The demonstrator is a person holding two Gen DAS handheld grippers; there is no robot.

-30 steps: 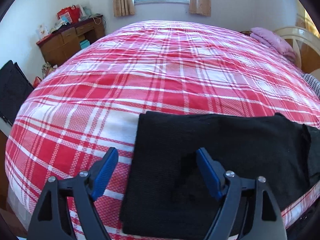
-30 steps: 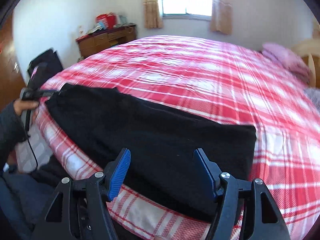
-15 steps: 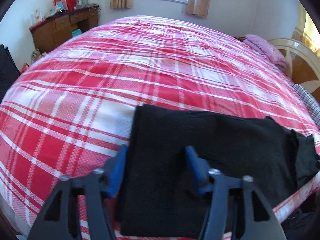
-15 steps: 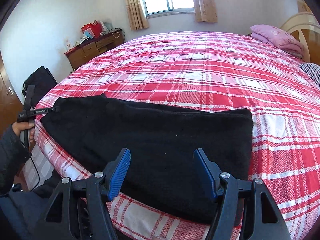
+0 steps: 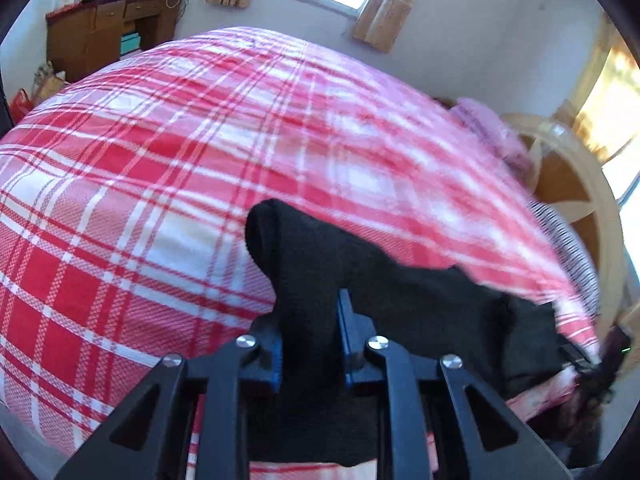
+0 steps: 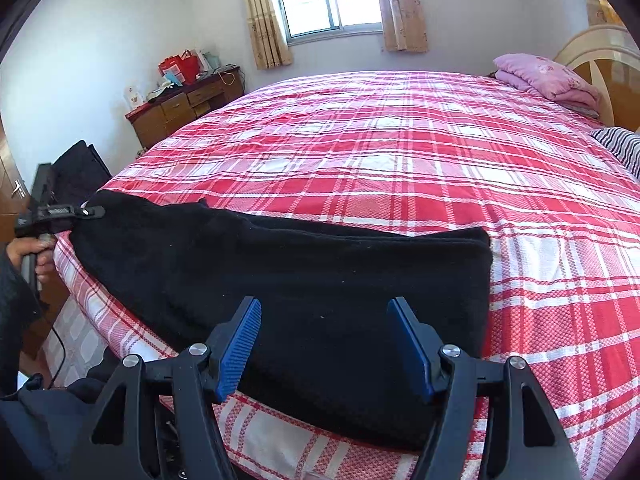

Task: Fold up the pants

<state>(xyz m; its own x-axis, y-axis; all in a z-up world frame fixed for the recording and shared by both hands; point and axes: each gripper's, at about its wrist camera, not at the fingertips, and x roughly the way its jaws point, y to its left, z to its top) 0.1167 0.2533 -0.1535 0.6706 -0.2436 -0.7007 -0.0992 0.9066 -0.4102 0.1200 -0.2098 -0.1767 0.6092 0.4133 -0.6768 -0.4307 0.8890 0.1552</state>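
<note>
Black pants (image 6: pixel 300 272) lie stretched along the near edge of the red plaid bed cover (image 6: pixel 400 152). In the left wrist view my left gripper (image 5: pixel 310 320) has its jaws closing on one end of the pants (image 5: pixel 400 292); the blue pads press the fabric, which stands up in a bunched fold off the cover (image 5: pixel 160 160). The right wrist view shows that left gripper (image 6: pixel 90 212) at the pants' far left end, held by a hand (image 6: pixel 36 256). My right gripper (image 6: pixel 324 320) hovers open over the other end, nothing between its pads.
A wooden desk (image 6: pixel 180 108) with clutter stands against the back left wall. A folded pink blanket (image 6: pixel 544 76), a striped pillow (image 6: pixel 616 148) and the headboard (image 6: pixel 600 48) are at the right. A dark bag (image 6: pixel 76 172) sits left of the bed.
The left gripper's jaws closed from wide apart onto the pants' end, then rose and rolled, pulling the fabric up into a fold. The right gripper stayed open over the pants.
</note>
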